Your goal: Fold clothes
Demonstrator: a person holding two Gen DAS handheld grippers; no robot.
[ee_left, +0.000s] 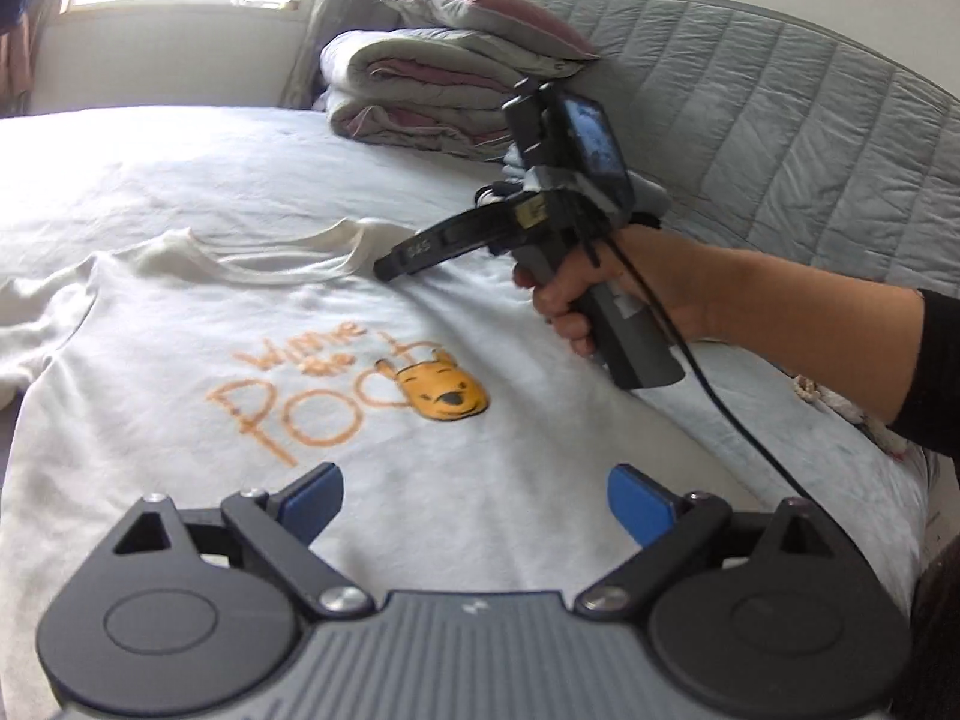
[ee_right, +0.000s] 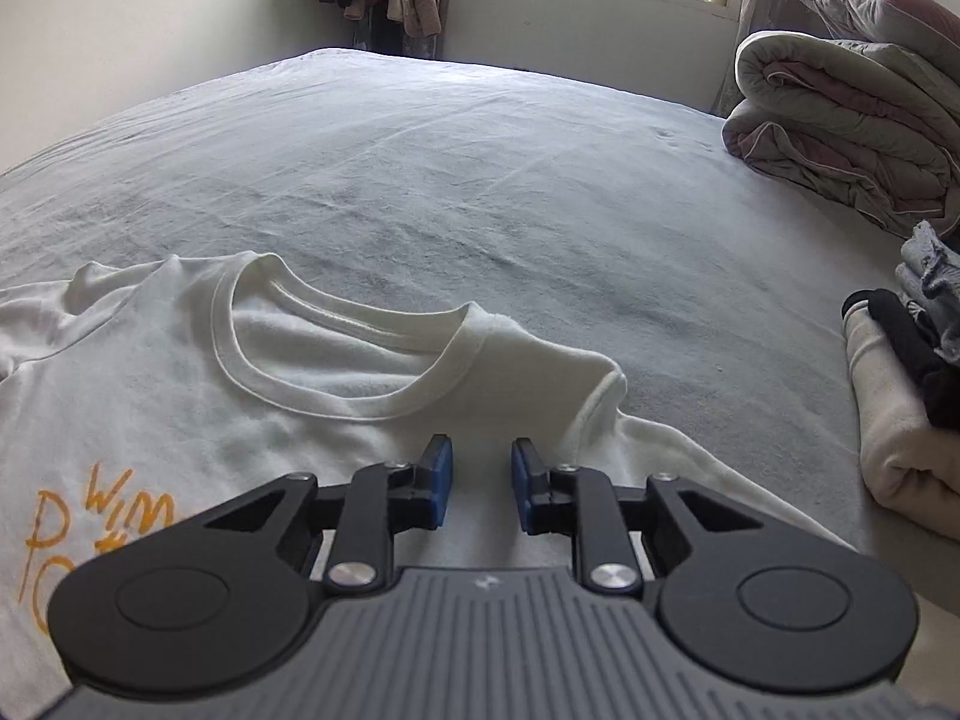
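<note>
A white T-shirt point(ee_left: 180, 360) with an orange bear print point(ee_left: 444, 390) lies flat, front up, on the bed. My left gripper point(ee_left: 474, 480) is open wide, hovering over the shirt's lower front with nothing between its blue pads. A hand holds my right gripper point(ee_left: 390, 264), whose tips point down at the shirt's shoulder beside the collar. In the right wrist view the right gripper point(ee_right: 480, 456) shows a narrow gap between its pads. It sits just short of the collar point(ee_right: 336, 354), over the T-shirt point(ee_right: 150, 372), and no cloth is pinched.
The pale grey bed sheet point(ee_right: 480, 180) stretches far beyond the shirt. A folded quilt stack point(ee_right: 852, 138) with a pillow on top sits at the head end by a quilted headboard point(ee_left: 780, 120). A pile of folded clothes point(ee_right: 900, 420) lies at the right.
</note>
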